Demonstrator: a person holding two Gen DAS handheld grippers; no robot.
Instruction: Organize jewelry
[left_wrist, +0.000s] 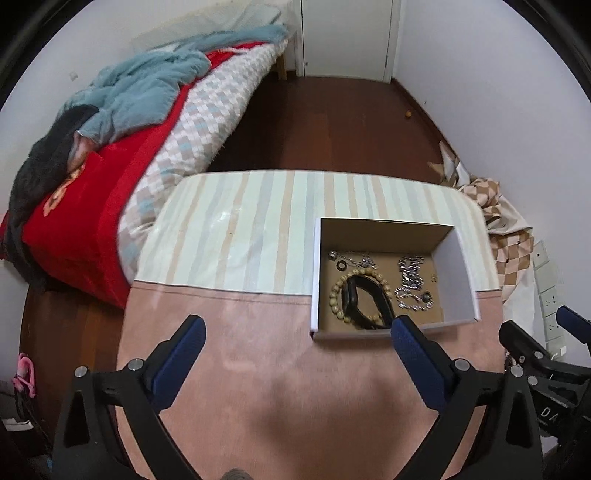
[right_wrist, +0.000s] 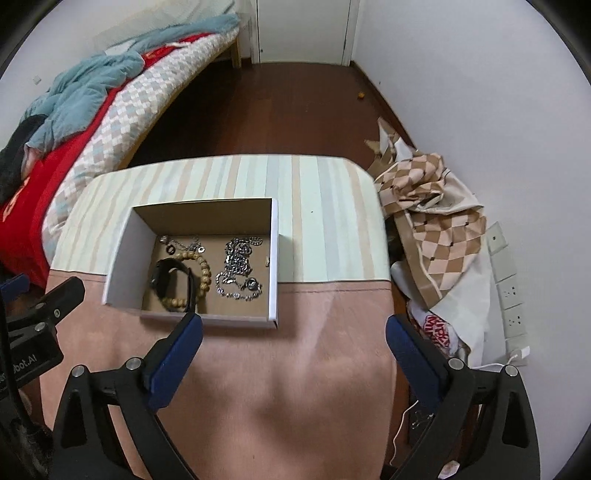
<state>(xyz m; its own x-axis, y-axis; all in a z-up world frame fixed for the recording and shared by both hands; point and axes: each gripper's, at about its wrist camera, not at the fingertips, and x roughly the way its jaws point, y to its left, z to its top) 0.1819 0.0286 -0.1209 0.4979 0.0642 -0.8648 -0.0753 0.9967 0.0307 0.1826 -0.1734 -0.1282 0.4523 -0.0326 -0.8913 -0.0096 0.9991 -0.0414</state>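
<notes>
An open cardboard box sits on a table covered with a pink and striped cloth. Inside lie a wooden bead bracelet, a black watch band, silver chains and a small dark ring. My left gripper is open and empty above the cloth, just in front of the box. My right gripper is open and empty, in front of the box's right corner.
A bed with red, blue and checked bedding stands at the left. Checked cloth and bags lie on the floor to the right by a wall with sockets. Brown wooden floor lies beyond the table.
</notes>
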